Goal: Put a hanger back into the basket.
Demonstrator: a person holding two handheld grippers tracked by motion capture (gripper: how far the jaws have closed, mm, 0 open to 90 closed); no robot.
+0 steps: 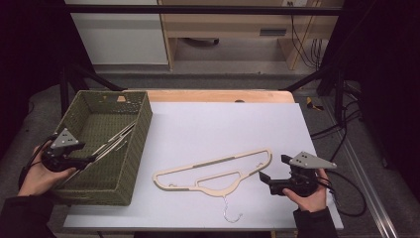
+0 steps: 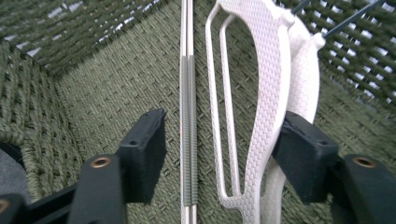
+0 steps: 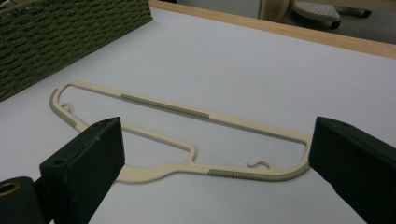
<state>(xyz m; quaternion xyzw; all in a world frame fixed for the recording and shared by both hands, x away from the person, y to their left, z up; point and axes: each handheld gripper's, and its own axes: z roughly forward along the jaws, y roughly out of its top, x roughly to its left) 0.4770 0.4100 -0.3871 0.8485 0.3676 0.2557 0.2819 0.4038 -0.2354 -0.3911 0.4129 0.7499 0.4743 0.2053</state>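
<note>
Over the woven basket (image 1: 141, 124), left gripper (image 2: 219, 140) fingers stand apart around unlabelled white hangers (image 2: 266, 116); right gripper (image 1: 267, 179) fingers gape.

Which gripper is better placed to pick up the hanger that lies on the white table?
Right. The right gripper is open beside the cream hanger on the table, and its jaws face it. The left gripper is over the green basket, around the hangers there.

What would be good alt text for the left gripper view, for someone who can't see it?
The left gripper points its two black jaws, standing apart, into a green woven basket. Between the jaws lie pale plastic hangers; the nearest touches or nearly touches the right-hand jaw, and their ribbed bars run beside the other jaw.
</note>
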